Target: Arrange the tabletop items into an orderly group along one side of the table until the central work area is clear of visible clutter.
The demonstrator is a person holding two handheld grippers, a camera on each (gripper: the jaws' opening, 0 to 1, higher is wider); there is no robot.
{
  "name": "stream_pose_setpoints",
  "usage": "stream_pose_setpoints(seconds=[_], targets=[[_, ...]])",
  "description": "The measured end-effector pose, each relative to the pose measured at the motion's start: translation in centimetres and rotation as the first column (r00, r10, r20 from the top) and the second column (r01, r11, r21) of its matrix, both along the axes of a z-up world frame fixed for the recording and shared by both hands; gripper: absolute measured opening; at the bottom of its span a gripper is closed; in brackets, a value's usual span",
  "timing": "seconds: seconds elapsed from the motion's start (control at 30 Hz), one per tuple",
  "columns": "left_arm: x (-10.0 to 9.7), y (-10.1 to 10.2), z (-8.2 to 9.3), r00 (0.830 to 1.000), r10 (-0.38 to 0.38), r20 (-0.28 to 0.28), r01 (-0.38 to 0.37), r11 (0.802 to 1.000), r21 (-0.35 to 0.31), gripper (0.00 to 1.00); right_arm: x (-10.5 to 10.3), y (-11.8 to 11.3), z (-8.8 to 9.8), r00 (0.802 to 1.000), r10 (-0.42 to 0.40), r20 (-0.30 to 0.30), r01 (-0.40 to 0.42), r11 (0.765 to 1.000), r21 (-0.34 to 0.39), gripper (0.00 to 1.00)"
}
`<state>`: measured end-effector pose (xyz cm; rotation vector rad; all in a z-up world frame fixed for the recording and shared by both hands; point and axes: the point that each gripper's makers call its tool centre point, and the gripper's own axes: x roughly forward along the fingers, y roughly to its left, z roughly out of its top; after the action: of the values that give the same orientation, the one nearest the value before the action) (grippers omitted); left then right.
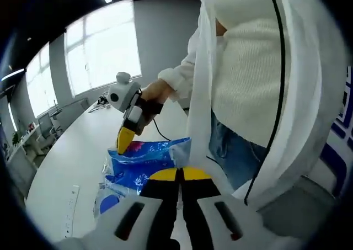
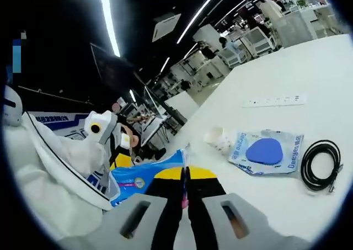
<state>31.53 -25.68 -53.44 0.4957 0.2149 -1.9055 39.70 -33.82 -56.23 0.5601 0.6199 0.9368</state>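
Both grippers grasp 1 blue bag (image 1: 144,161) above the white table (image 1: 66,161). The left gripper (image 1: 180,175) has its jaws clenched on the bag's edge, the right gripper (image 2: 185,174) likewise. A blue packet (image 2: 266,152), black cable (image 2: 321,164) and power strip (image 2: 274,101) lie on the table.

in the left gripper view we see our left gripper (image 1: 180,175), grey-bodied with black jaws tipped in yellow, its jaws pressed together with no gap. across from it our right gripper (image 1: 126,139) angles downward, yellow tip lowest, held in our bare right hand (image 1: 156,92) from a white knit sleeve (image 1: 179,73). in the right gripper view our right gripper (image 2: 185,174) shows jaws closed flat, perhaps pinching something thin. to its left our left gripper (image 2: 122,159) is partly hidden.
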Motion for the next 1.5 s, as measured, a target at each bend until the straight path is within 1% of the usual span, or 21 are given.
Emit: stream_pose_setpoints(seconds=[0.07,0.17,0.23,0.33,0.4,0.43,0.53,0.63,0.67,0.73,0.77,0.8,0.83,0.9,0.93,0.97,1.07,1.1,1.27,1.37,1.5], targets=[[0.7,-0.1,0.2,0.999,0.033,0.004,-0.033,0.999,-0.016,0.00,0.4,-0.4,0.0,0.999,-0.039,-0.013,0.039,0.999,0.007,0.00],[2.4,-0.2,0.7,0.986,0.158,-0.054,-0.160,0.987,-0.036,0.04,1.1,-1.1,0.4,0.995,-0.104,0.002,0.104,0.994,0.009,0.00],[4.1,-0.3,0.8,0.944,0.295,-0.146,-0.301,0.953,-0.022,0.17,1.6,-1.6,0.7,0.989,-0.151,0.009,0.151,0.988,0.017,0.00],[5.5,-0.1,1.5,0.905,0.371,-0.209,-0.393,0.917,-0.075,0.37,2.3,-2.4,1.3,0.974,-0.227,0.018,0.227,0.973,0.032,0.00],[6.6,0.2,1.7,0.844,0.458,-0.278,-0.492,0.869,-0.061,0.48,2.7,-3.2,1.3,0.960,-0.280,0.022,0.279,0.960,0.026,0.00],[7.2,0.4,1.7,0.800,0.506,-0.322,-0.547,0.836,-0.042,0.54,3.0,-3.8,1.5,0.949,-0.311,0.039,0.311,0.950,0.018,0.00],[7.8,0.5,1.8,0.733,0.573,-0.367,-0.632,0.773,-0.054,0.67,3.5,-4.7,2.1,0.920,-0.390,0.039,0.388,0.920,0.060,0.00],[8.3,0.3,1.4,0.573,0.637,-0.516,-0.748,0.664,-0.010,0.70,3.6,-5.1,2.0,0.903,-0.426,0.050,0.424,0.904,0.050,0.00],[8.4,0.3,1.4,0.553,0.641,-0.532,-0.760,0.650,-0.005,0.67,3.7,-5.2,2.1,0.896,-0.440,0.053,0.437,0.898,0.053,0.00],[8.4,0.1,1.1,0.472,0.650,-0.595,-0.807,0.591,0.005,0.62,3.8,-5.4,2.2,0.880,-0.470,0.065,0.467,0.882,0.056,0.00],[8.3,-0.2,1.2,0.430,0.642,-0.635,-0.828,0.561,0.005,0.58,3.8,-5.5,2.4,0.873,-0.483,0.075,0.479,0.876,0.056,0.00],[8.5,-0.3,1.0,0.370,0.642,-0.672,-0.854,0.520,0.026,0.56,3.8,-5.4,2.5,0.868,-0.488,0.085,0.485,0.873,0.055,0.00],[8.3,-0.5,0.8,0.351,0.641,-0.683,-0.859,0.511,0.038,0.54,3.8,-5.3,2.8,0.863,-0.496,0.101,0.492,0.869,0.056,0.00],[8.1,-1.0,0.3,0.336,0.652,-0.679,-0.865,0.499,0.050,0.51,3.8,-5.1,3.1,0.853,-0.505,0.133,0.504,0.863,0.044,0.00],[8.2,-1.2,-0.3,0.311,0.676,-0.668,-0.878,0.473,0.070,0.49,3.7,-5.0,3.2,0.850,-0.507,0.142,0.506,0.861,0.043,0.00],[8.3,-1.3,-0.5,0.302,0.684,-0.664,-0.884,0.462,0.074,0.47,3.7,-5.0,3.5,0.844,-0.514,0.155,0.513,0.857,0.046,0.00],[9.5,-0.8,-1.1,0.220,0.690,-0.689,-0.919,0.384,0.091,0.36,3.5,-5.0,3.7,0.832,-0.530,0.163,0.529,0.847,0.055,0.00],[9.4,-0.8,-1.1,0.224,0.690,-0.688,-0.916,0.389,0.093,0.31,3.5,-5.1,3.6,0.827,-0.537,0.164,0.536,0.842,0.053,0.00],[9.5,-0.5,-1.6,0.221,0.725,-0.652,-0.922,0.374,0.104,0.05,2.7,-5.0,3.1,0.826,-0.541,0.156,0.542,0.839,0.044,0.00],[9.2,-0.4,-2.2,0.238,0.757,-0.609,-0.919,0.379,0.112,0.00,2.3,-5.1,2.5,0.827,-0.542,0.151,0.543,0.839,0.039,0.00],[9.1,-0.3,-2.3,0.233,0.759,-0.608,-0.920,0.375,0.116,0.00,1.9,-5.2,2.0,0.828,-0.541,0.148,0.543,0.839,0.025,0.00]])
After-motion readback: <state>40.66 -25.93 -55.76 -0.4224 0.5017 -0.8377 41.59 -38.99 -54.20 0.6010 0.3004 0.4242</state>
